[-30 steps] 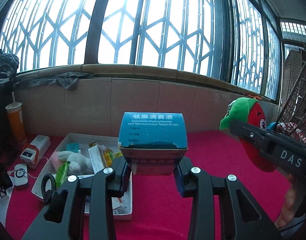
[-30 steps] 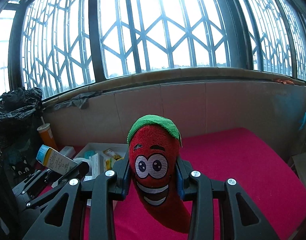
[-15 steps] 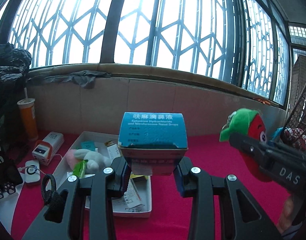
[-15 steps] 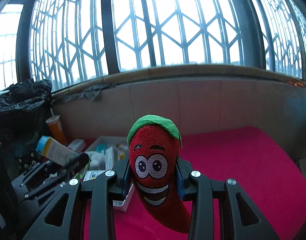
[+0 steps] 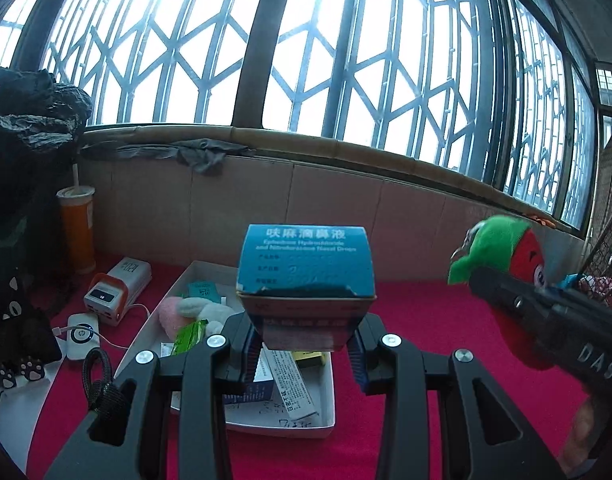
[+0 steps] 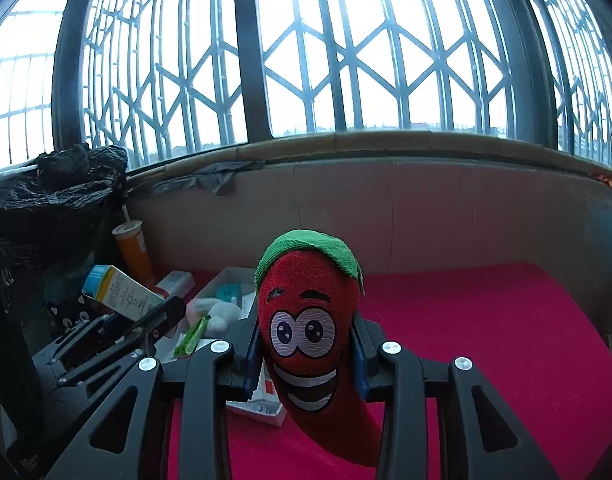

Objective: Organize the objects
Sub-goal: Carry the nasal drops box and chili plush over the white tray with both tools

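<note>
My left gripper (image 5: 306,354) is shut on a blue and white medicine box (image 5: 306,276) and holds it above a white tray (image 5: 290,428) on the red cloth. The tray holds a pink and white plush (image 5: 186,312), a green packet (image 5: 188,336) and several small boxes. My right gripper (image 6: 306,364) is shut on a red chili plush with a green cap and a smiling face (image 6: 309,332). In the left wrist view the chili plush (image 5: 509,256) and the right gripper sit at the far right. In the right wrist view the left gripper with its box (image 6: 122,294) sits at the left.
An orange cup with a straw (image 5: 78,232), a white and orange device (image 5: 114,292) and a white puck on a cable (image 5: 82,334) lie left of the tray. A black bag (image 5: 30,112) is at the far left. A wire basket (image 5: 609,264) stands at the right. A tiled wall runs behind.
Both gripper views have swung to the right, so the tray and the things at the left have shifted toward the middle of the frames. Both grips are unchanged.
</note>
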